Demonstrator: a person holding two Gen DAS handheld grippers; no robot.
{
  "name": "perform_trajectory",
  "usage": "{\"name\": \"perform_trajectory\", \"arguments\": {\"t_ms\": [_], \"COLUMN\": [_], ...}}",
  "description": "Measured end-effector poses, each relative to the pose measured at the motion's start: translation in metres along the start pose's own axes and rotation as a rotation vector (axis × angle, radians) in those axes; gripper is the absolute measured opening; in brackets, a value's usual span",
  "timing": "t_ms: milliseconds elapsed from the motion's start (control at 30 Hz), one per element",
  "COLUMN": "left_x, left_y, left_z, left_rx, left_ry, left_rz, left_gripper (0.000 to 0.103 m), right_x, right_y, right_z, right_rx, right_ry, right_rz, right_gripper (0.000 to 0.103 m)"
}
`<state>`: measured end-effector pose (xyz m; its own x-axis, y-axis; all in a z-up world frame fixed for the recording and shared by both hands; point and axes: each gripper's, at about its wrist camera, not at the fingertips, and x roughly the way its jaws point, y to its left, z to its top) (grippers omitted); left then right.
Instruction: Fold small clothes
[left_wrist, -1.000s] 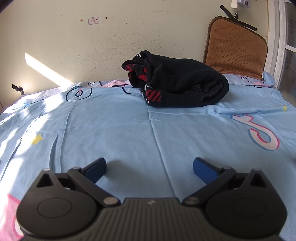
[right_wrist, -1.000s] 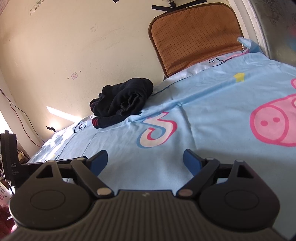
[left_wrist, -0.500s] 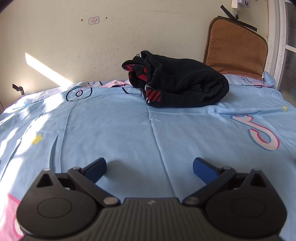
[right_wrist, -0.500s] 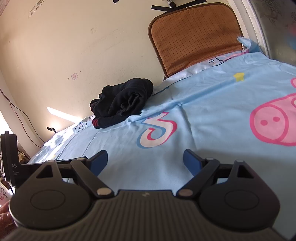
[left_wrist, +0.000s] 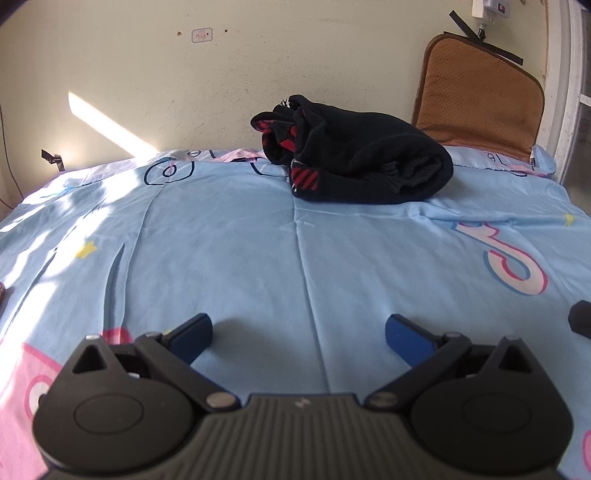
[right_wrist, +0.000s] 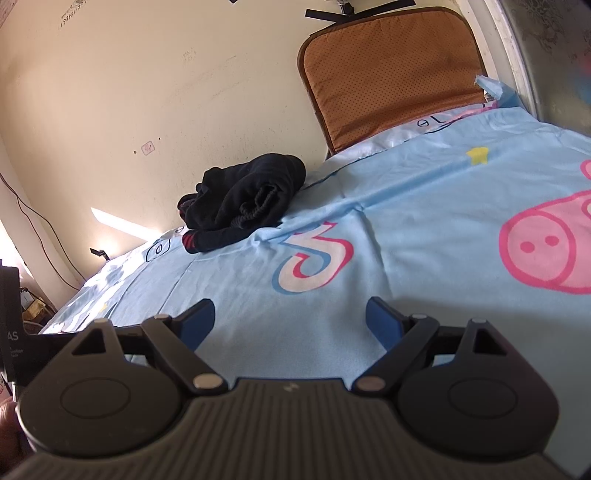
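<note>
A black garment with red stripes lies bundled at the far side of the bed, near the wall; it also shows in the right wrist view, far left of centre. My left gripper is open and empty, low over the blue sheet, well short of the garment. My right gripper is open and empty, also low over the sheet, to the right of the garment and far from it.
The bed has a light blue cartoon-print sheet with a centre crease. A brown cushion leans on the wall at the back right. A white frame stands at the right edge. The other gripper's body shows at far left.
</note>
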<state>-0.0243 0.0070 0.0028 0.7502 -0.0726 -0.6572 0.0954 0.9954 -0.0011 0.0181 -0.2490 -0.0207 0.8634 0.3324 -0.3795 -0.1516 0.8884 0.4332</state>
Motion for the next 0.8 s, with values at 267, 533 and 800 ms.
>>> {"name": "perform_trajectory", "arguments": {"t_ms": [267, 533, 800], "left_x": [-0.0005, -0.0023, -0.0027], "left_y": [-0.0040, -0.0055, -0.0045], "left_z": [-0.0008, -0.0021, -0.0018], "left_rx": [0.002, -0.005, 0.004], "left_ry": [0.005, 0.012, 0.018], "left_rz": [0.018, 0.033, 0.024], "left_gripper": [0.103, 0.103, 0.103], "right_x": [0.0001, 0.0001, 0.0003], "right_y": [0.0007, 0.0008, 0.0005], "right_z": [-0.0002, -0.0003, -0.0002], "right_rx": [0.000, 0.000, 0.002], "right_ry": [0.000, 0.000, -0.001], "right_rz": [-0.001, -0.001, 0.002], "right_gripper": [0.091, 0.091, 0.091]}}
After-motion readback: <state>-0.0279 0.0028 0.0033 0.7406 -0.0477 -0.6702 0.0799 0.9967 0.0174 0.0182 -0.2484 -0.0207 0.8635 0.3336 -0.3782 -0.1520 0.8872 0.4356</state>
